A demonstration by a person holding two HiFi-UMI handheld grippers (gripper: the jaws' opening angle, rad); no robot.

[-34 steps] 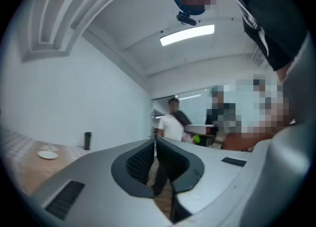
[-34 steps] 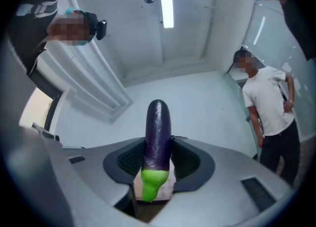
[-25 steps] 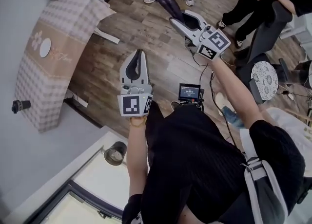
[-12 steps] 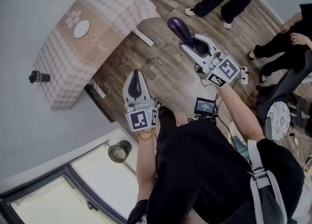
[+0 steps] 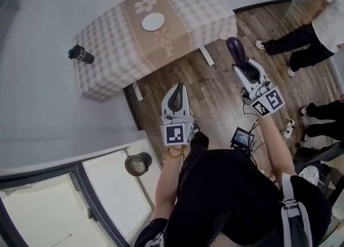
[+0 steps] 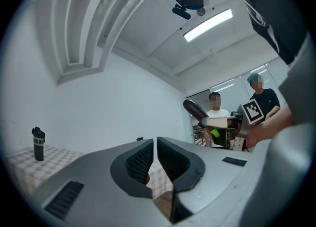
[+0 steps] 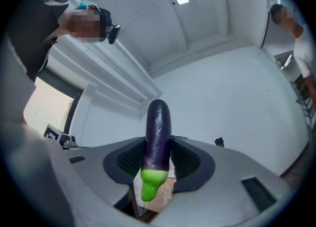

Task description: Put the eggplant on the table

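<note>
A dark purple eggplant (image 5: 235,50) with a green stem (image 7: 150,184) sticks out from between the jaws of my right gripper (image 5: 244,70), which is shut on it above the wooden floor. In the right gripper view the eggplant (image 7: 158,132) points up and forward between the pads. My left gripper (image 5: 176,91) is shut with nothing in it, level with the right one and to its left. The table (image 5: 107,47), under a checkered cloth, stands ahead of both grippers. From the left gripper view I see the shut jaws (image 6: 154,148) and the eggplant (image 6: 195,108) off to the right.
On the table lie a white plate (image 5: 153,21) and a black bottle (image 5: 80,54). People stand on the floor at the right (image 5: 301,42). A small screen device (image 5: 243,138) lies by my feet. A round dark object (image 5: 137,164) sits by the wall at lower left.
The view has swung round, and the table has come from the far left to the top middle. Both grippers now point toward it. The eggplant stays in the right gripper.
</note>
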